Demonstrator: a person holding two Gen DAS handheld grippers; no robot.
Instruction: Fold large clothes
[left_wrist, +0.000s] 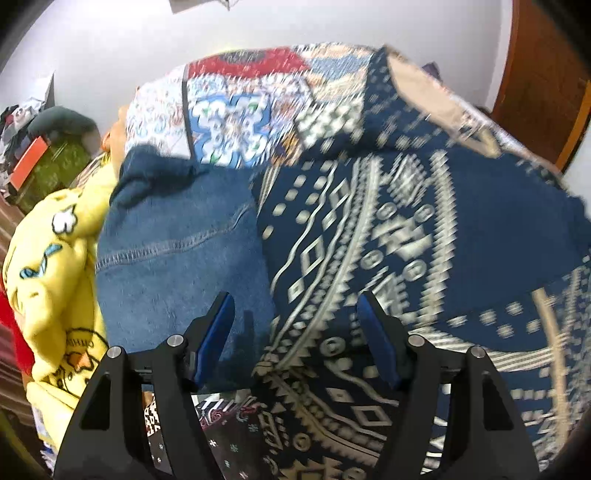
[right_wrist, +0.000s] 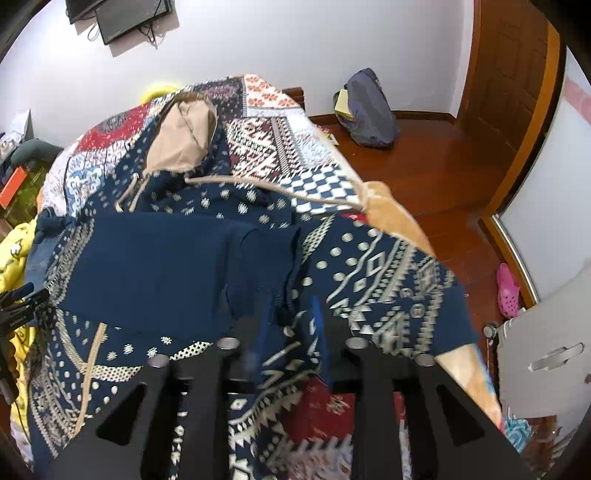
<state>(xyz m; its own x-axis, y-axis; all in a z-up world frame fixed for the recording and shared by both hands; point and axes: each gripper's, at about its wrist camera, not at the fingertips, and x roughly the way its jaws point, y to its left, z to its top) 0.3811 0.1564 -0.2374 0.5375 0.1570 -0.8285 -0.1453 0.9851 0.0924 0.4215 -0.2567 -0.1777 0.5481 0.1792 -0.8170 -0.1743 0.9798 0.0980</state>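
Note:
A navy hoodie with a cream geometric pattern (left_wrist: 406, 229) lies on the patchwork bedspread (left_wrist: 236, 122), partly folded. It also shows in the right wrist view (right_wrist: 373, 266), with its beige-lined hood (right_wrist: 181, 144) at the far end and a plain navy part (right_wrist: 155, 266) folded over the middle. My left gripper (left_wrist: 295, 332) is open, its blue pads (left_wrist: 218, 328) astride the hoodie's edge above blue denim (left_wrist: 177, 258). My right gripper (right_wrist: 291, 325) is shut on a fold of the hoodie's fabric near its hem.
A yellow cartoon-print garment (left_wrist: 55, 266) lies at the left beside the denim. A green bundle and an orange box (left_wrist: 29, 166) stand at the far left. A grey backpack (right_wrist: 369, 110) and a pink clog (right_wrist: 508, 291) are on the wooden floor at the right.

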